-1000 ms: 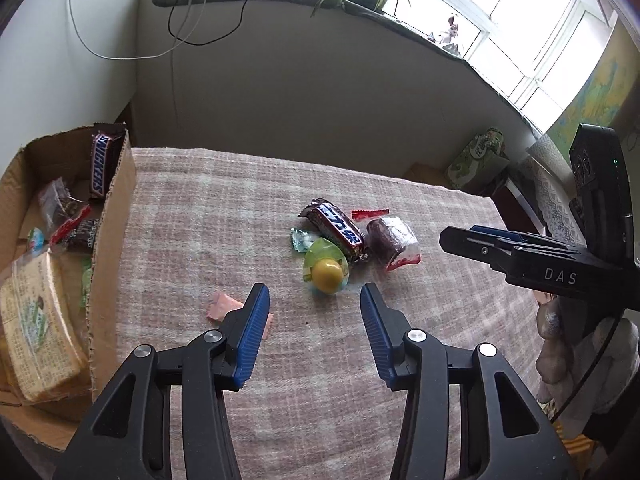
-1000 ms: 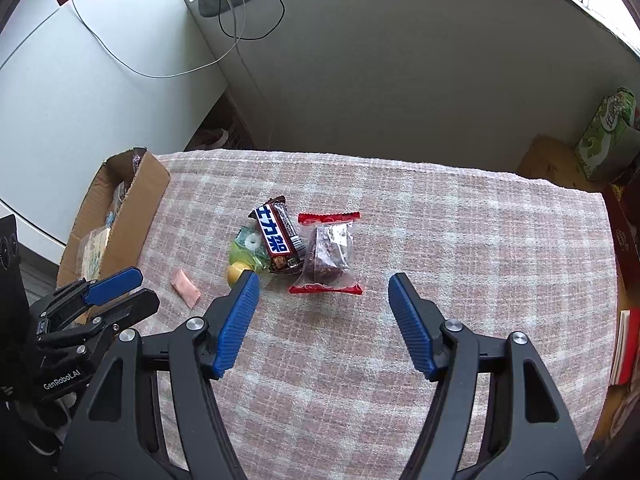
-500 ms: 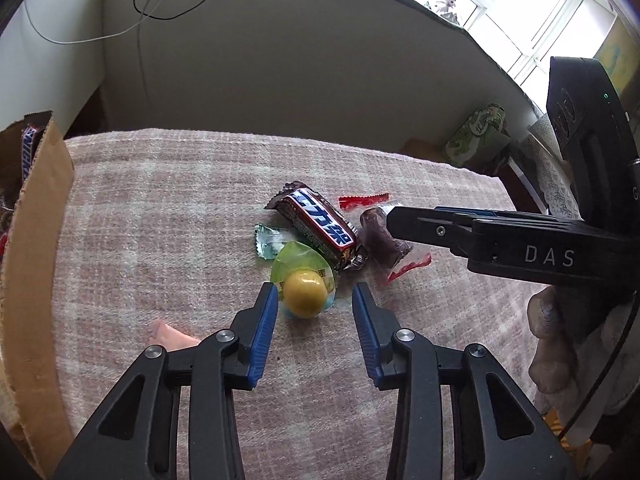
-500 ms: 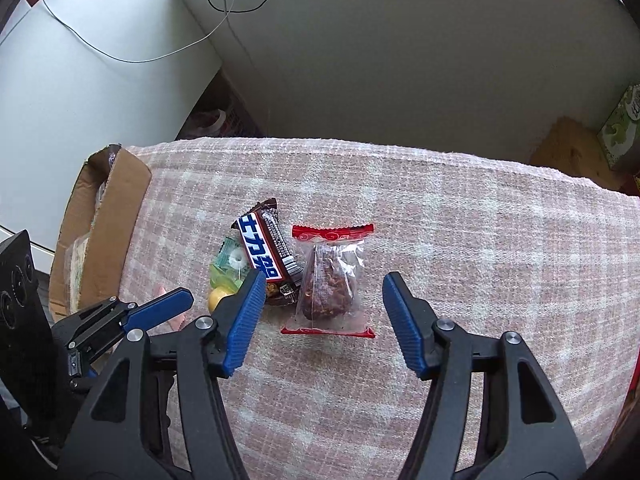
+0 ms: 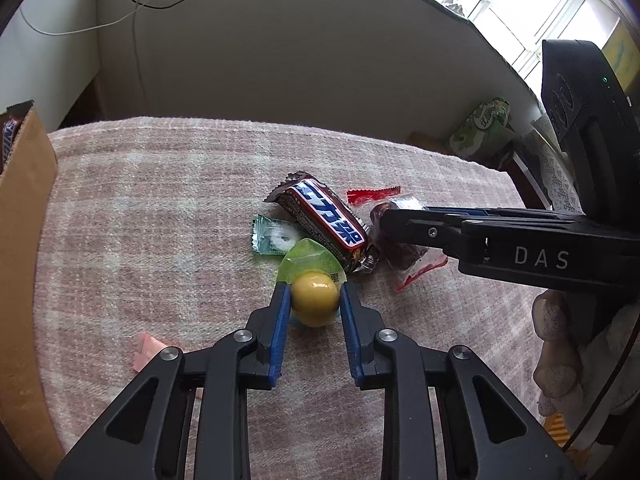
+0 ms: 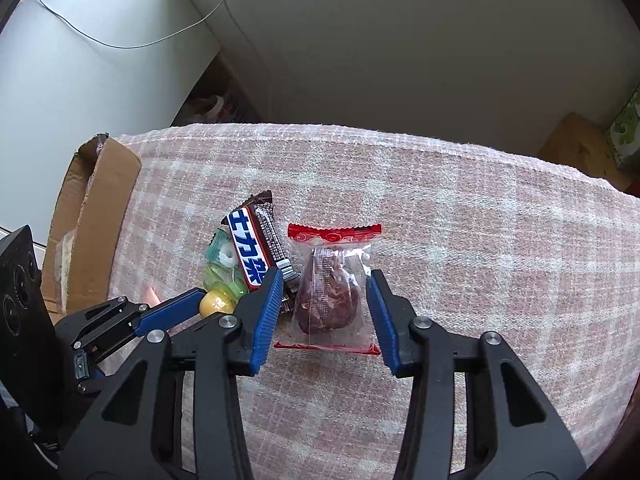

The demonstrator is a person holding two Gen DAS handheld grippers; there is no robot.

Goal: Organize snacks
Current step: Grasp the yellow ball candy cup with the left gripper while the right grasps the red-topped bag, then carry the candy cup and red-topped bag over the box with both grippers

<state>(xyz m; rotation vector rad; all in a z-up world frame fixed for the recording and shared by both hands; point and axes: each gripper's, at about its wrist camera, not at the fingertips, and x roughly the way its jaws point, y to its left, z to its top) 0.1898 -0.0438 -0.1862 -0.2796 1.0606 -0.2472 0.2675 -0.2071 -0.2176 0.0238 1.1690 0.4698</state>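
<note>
Two grippers at work over a small heap of snacks on a pink-and-white checked woven tablecloth (image 6: 460, 220). Round yellow candy ball in a clear green wrapper (image 5: 314, 298), pinched between the blue ribbed pads of the left gripper (image 5: 314, 300), low on the cloth. Just behind it, touching: brown glossy chocolate bar with blue lettering on white (image 5: 326, 222), lying at an angle; beside that, small flat mint-green sweet packet (image 5: 272, 238). To the right, clear plastic pouch with red crimped ends holding a dark brown lumpy cake (image 6: 330, 294), flat on the cloth between the spread fingers of the right gripper (image 6: 322, 312), pads on either side of the pouch; contact hard to judge. Small pink wrapper (image 5: 146, 354) alone nearer the left. At far left, open brown cardboard box (image 6: 92, 216), corrugated, flap raised, contents mostly hidden.
</note>
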